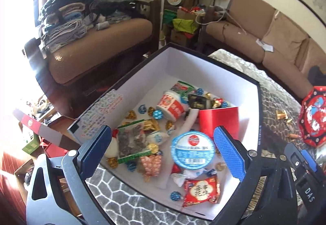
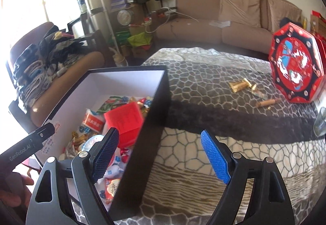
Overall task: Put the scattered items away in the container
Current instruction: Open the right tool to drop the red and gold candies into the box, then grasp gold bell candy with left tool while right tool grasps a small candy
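Note:
The black box with white inside (image 1: 203, 66) stands on the patterned cloth and holds snacks: a blue-lidded cup (image 1: 192, 149), a red-and-white cup (image 1: 173, 105), a red box (image 1: 219, 121), packets and several wrapped candies. My left gripper (image 1: 163, 153) is open and empty above the box's near corner. My right gripper (image 2: 161, 157) is open and empty, straddling the box's right wall (image 2: 150, 123). A gold candy (image 2: 241, 85) and a brown stick-shaped item (image 2: 267, 102) lie loose on the cloth to the right.
A red octagonal gift box (image 2: 296, 64) stands at the right of the table. A brown sofa (image 2: 224, 21) is behind, an armchair piled with clothes (image 1: 81, 21) at left. A glass object (image 2: 321, 125) sits at the right edge.

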